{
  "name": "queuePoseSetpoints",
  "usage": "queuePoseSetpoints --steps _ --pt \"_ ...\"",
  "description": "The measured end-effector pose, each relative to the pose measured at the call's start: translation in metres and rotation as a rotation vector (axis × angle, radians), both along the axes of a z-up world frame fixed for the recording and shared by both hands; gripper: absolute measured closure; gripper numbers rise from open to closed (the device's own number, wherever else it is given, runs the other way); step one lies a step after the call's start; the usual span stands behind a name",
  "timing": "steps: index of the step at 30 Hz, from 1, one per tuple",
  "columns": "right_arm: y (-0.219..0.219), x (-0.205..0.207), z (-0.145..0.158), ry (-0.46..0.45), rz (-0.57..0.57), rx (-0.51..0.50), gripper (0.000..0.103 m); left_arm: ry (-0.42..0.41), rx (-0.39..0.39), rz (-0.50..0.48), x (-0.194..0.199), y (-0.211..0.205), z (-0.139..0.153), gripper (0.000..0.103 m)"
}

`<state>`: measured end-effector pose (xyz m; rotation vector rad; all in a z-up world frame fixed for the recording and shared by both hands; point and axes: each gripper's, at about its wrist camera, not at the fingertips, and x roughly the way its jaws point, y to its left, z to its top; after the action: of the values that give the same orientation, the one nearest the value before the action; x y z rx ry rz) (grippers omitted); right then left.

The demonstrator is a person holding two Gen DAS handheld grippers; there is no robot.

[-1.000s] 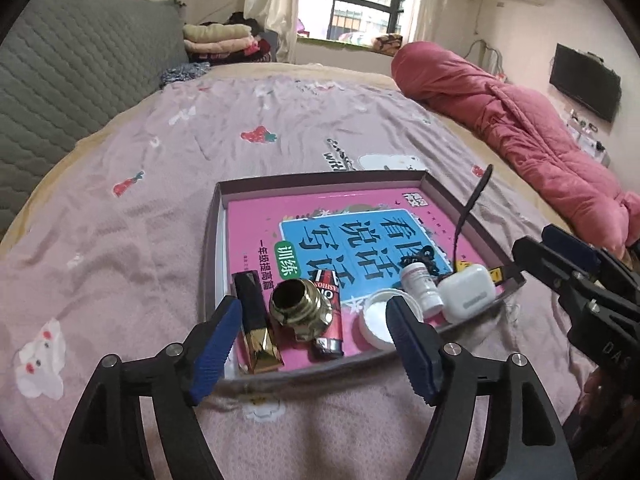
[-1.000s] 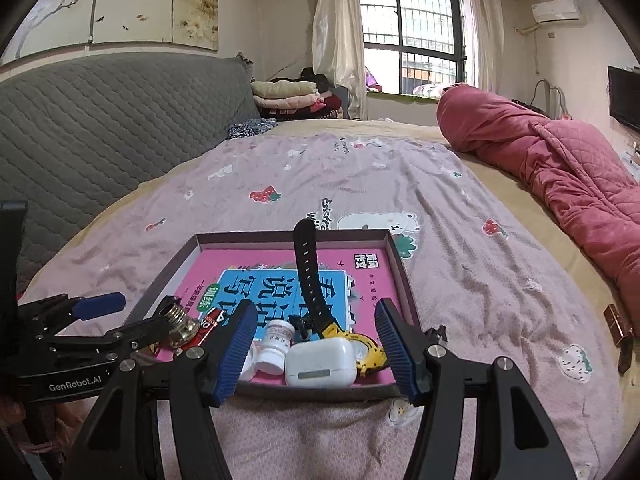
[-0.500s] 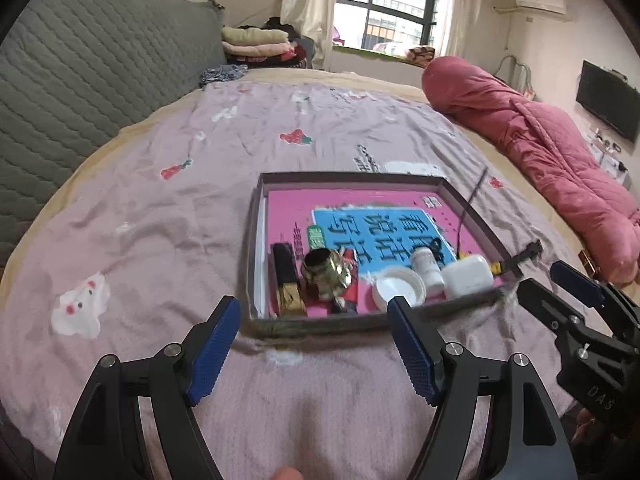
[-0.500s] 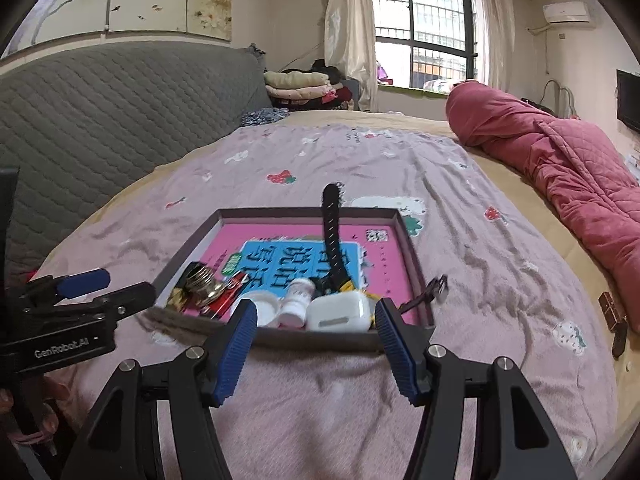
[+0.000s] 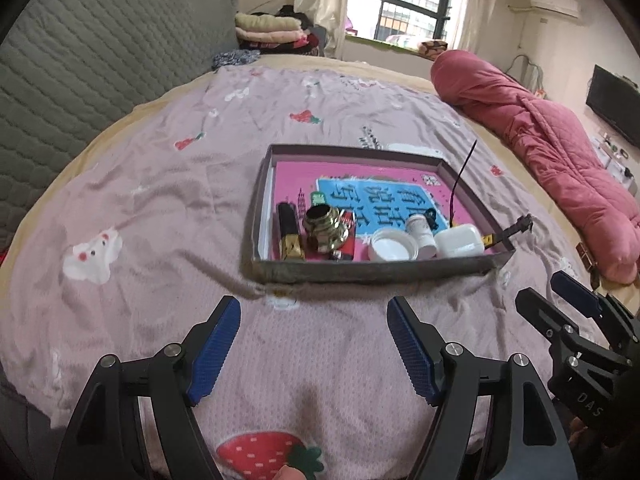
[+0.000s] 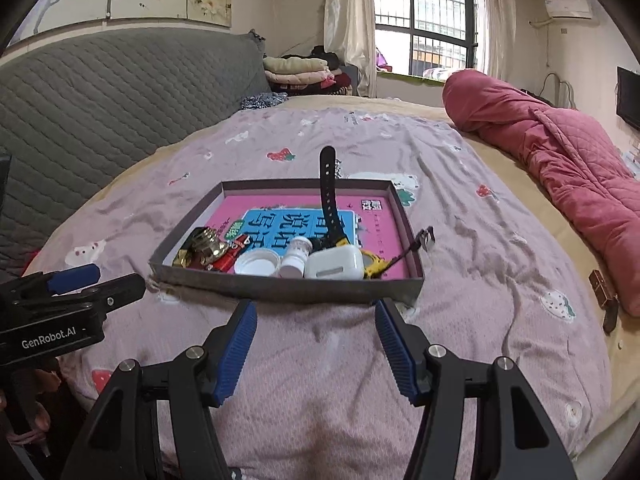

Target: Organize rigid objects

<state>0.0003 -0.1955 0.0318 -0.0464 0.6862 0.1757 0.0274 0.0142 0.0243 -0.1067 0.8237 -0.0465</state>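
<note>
A shallow grey box [image 5: 360, 272] [image 6: 280, 286] lies on the bed with a pink book [image 5: 372, 192] [image 6: 288, 220] as its floor. Along its near side sit a black-and-gold lipstick [image 5: 289, 232], a brass fitting [image 5: 323, 226] [image 6: 206, 244], a red lighter [image 6: 230, 258], a white lid [image 5: 393, 244] [image 6: 256, 263], a small white bottle [image 5: 421, 229] [image 6: 296, 256], a white earbud case [image 5: 460, 240] [image 6: 335, 266] and a black-strapped yellow watch [image 6: 330, 200]. My left gripper [image 5: 314, 344] and right gripper [image 6: 316, 344] hang open and empty, short of the box.
The bed carries a mauve printed sheet [image 5: 160, 200]. A rolled pink quilt [image 5: 540, 152] [image 6: 560, 160] lies along the right. A grey padded headboard [image 6: 100, 92] stands on the left, folded clothes [image 6: 304, 74] at the far end. A small brown clip [image 6: 600, 284] rests near the right edge.
Both grippers have drawn back from the box toward the foot of the bed, so the box looks smaller and farther. The items inside have not moved.
</note>
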Motion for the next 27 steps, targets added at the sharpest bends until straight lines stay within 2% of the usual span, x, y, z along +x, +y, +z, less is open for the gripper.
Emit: queuePoseSetpoints --steps 5,12,27 --pt "0.003 -0.002 -0.012 0.028 0.017 -0.003 0.042 0.023 0.026 0.007 -0.002 -0.007 -0.008 0.026" --pt "0.005 -0.002 -0.026 0.043 0.030 0.002 0.042 0.046 0.018 -0.028 0.002 -0.017 -0.026 0.026" --pt "0.011 0.006 -0.047 0.081 0.034 -0.006 0.042 0.096 0.027 -0.029 0.011 -0.023 -0.045 0.026"
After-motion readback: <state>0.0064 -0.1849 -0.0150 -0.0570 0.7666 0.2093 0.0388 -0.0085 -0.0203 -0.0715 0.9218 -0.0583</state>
